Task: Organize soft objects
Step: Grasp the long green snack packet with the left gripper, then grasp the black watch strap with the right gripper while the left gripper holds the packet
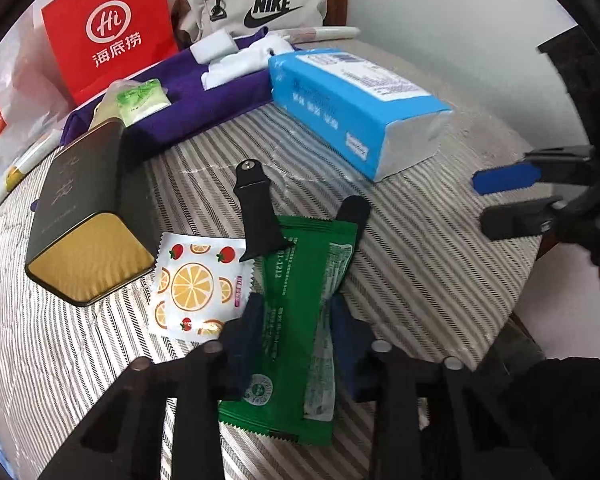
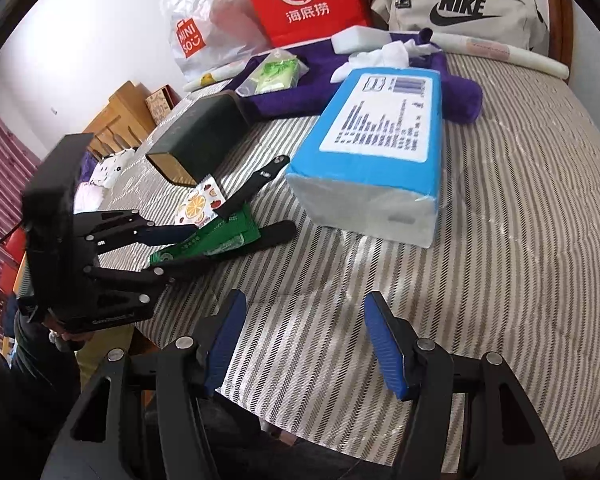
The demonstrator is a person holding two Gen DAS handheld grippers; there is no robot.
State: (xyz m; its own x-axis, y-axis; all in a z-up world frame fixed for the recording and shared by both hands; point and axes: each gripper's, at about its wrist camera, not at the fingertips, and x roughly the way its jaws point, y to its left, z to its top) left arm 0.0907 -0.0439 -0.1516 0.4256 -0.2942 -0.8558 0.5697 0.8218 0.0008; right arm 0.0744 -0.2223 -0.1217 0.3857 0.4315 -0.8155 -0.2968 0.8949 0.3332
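- Bedroom, pale wall behind; striped bed carrying everything, with the blue tissue pack lying flat in the middle as the handy marker.
- On the near-left side of the tissue pack: green packet, long and flat, its lower half between the pads of the left claw.
- Left claw narrowed onto the packet, a pad touching each long edge, wrapper pinched in slightly there; likely gripped mid-length so the limp film does not fold on lifting.
- Right claw on the near side of the tissue pack, above bare bedding, spread wide with nothing between the blue pads; probably kept back to leave the other room to work.
- Under and beside the packet's far end, just short of the tissue pack: black watch strap pieces, one overlapping the packet's corner, one poking out from beneath it; worth watching on a lift.
- Left of the tissue pack: fruit-print sachet touching the packet's edge, then a dark tin on its side.
- Behind the tissue pack: purple towel spread flat, holding a pale green pouch, a white sponge block and some white cloth; looks like the gathering spot for soft things.
- Further behind, propped at the wall: red paper bag, beige Nike bag, white plastic bag.
- Count: one tissue pack, one green packet, one sachet, one tin, two strap pieces, one towel, three bags.
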